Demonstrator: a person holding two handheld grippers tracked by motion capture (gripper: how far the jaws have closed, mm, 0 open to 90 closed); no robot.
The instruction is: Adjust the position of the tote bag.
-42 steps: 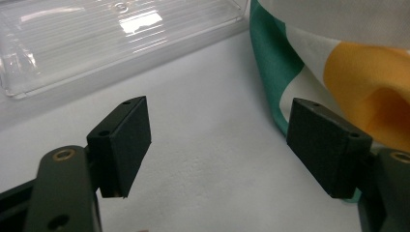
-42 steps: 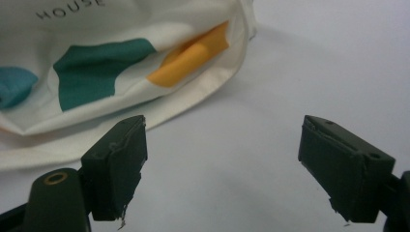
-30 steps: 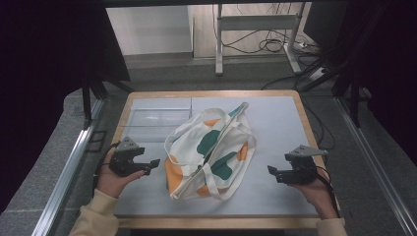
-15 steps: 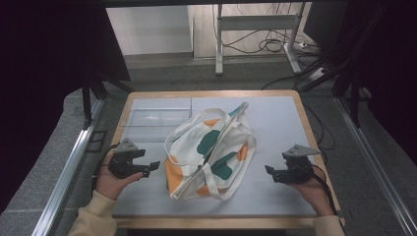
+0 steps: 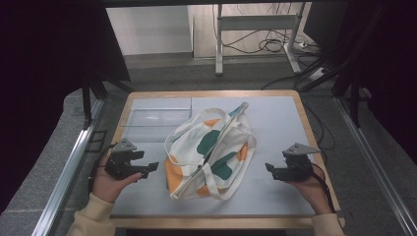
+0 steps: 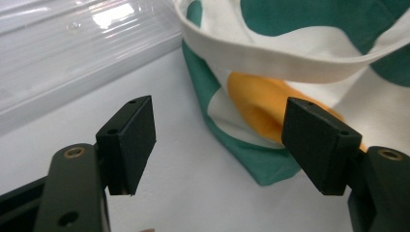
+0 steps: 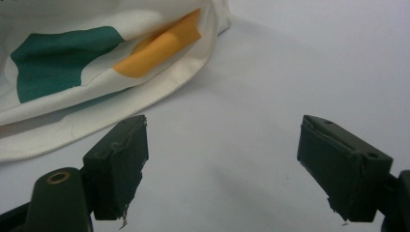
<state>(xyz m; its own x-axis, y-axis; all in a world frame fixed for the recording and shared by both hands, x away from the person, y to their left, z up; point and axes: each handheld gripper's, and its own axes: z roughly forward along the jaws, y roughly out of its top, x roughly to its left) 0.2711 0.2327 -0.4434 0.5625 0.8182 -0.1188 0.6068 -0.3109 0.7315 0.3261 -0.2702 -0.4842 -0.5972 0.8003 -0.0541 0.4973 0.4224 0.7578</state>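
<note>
High view, tote bag (image 5: 210,150) between left tool (image 5: 150,168) and right tool (image 5: 269,168), both agape, empty.

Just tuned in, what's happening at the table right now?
A person holds a pair of tongs in each hand on either side of a cream tote bag with green and orange patches, lying crumpled on the grey mat. The left tongs are open, aimed at the bag's near-left edge without touching it. The right tongs are open too, over bare mat beside the bag. A clear plastic tray sits behind the bag.
</note>
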